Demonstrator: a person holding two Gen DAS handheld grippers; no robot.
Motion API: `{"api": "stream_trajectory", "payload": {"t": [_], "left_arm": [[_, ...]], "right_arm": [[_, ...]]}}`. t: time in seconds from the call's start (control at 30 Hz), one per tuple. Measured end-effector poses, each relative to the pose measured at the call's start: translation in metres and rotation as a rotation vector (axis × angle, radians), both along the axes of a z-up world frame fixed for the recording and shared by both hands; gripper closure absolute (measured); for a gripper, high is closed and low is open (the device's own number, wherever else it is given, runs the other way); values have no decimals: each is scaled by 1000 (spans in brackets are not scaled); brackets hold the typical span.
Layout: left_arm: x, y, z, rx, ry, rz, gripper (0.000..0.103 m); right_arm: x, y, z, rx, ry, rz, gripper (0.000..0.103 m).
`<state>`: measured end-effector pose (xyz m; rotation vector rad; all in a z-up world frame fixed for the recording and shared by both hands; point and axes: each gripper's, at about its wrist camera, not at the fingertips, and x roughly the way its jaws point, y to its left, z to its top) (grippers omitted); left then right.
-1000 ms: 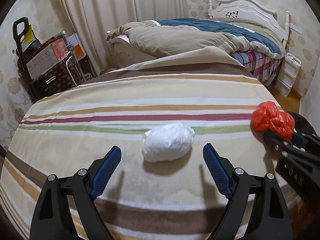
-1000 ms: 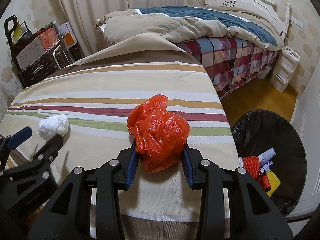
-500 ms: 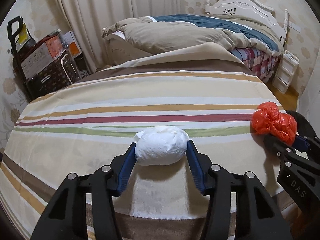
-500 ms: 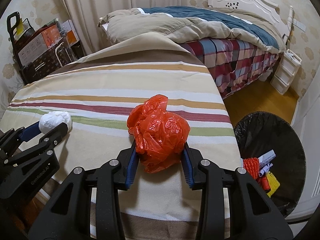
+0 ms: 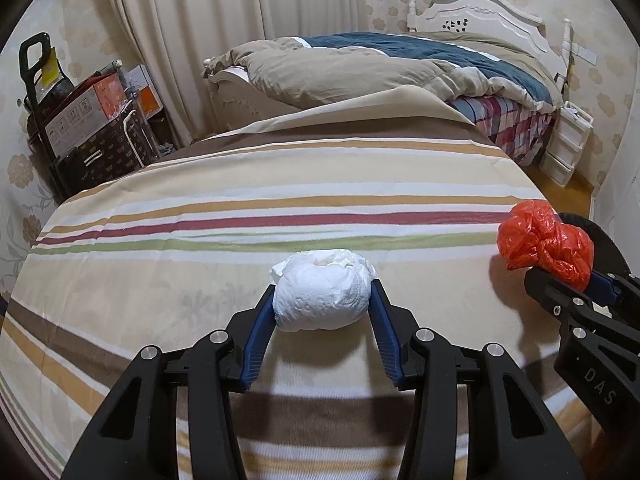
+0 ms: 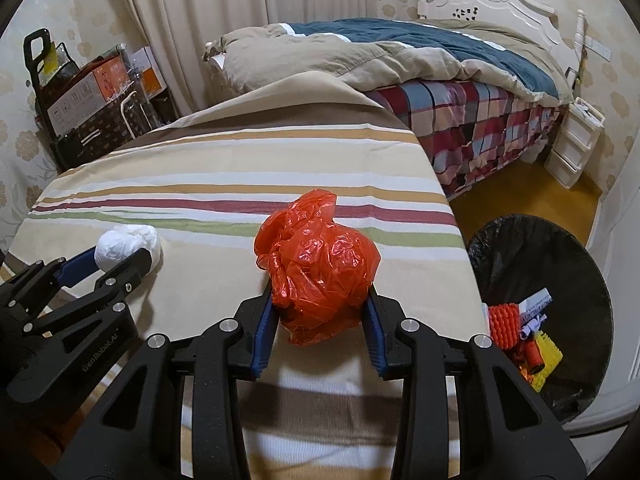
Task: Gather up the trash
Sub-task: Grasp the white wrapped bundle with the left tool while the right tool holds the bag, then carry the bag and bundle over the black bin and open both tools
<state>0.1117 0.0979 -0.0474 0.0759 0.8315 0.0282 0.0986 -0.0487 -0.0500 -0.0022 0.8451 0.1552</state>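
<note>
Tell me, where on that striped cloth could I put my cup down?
The striped cloth is bare behind the white wad and orange bag, up to the bed. The strip between wad and bag is free but narrow. The near edge is crowded by the left gripper and right gripper. The bin holds trash.

Left gripper (image 5: 323,300) and right gripper (image 6: 320,304) sit side by side, jaws of both clamped on loads.
</note>
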Motion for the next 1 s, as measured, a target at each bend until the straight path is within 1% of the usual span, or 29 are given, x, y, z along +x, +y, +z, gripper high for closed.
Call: {"api": "stream_trajectory", "payload": {"t": [0.3, 0.57, 0.83, 1.0], "left_arm": [[-24, -14, 12, -16, -32, -21, 56], [-43, -31, 22, -28, -62, -47, 56], [-59, -54, 28, -38, -84, -84, 56], [-64, -78, 33, -39, -101, -132, 56]], "right_arm": [[-29, -13, 12, 16, -34, -10, 66], [-56, -30, 16, 21, -53, -30, 66], [-82, -61, 17, 25, -71, -85, 66], [-94, -85, 21, 16, -99, -139, 66]]}}
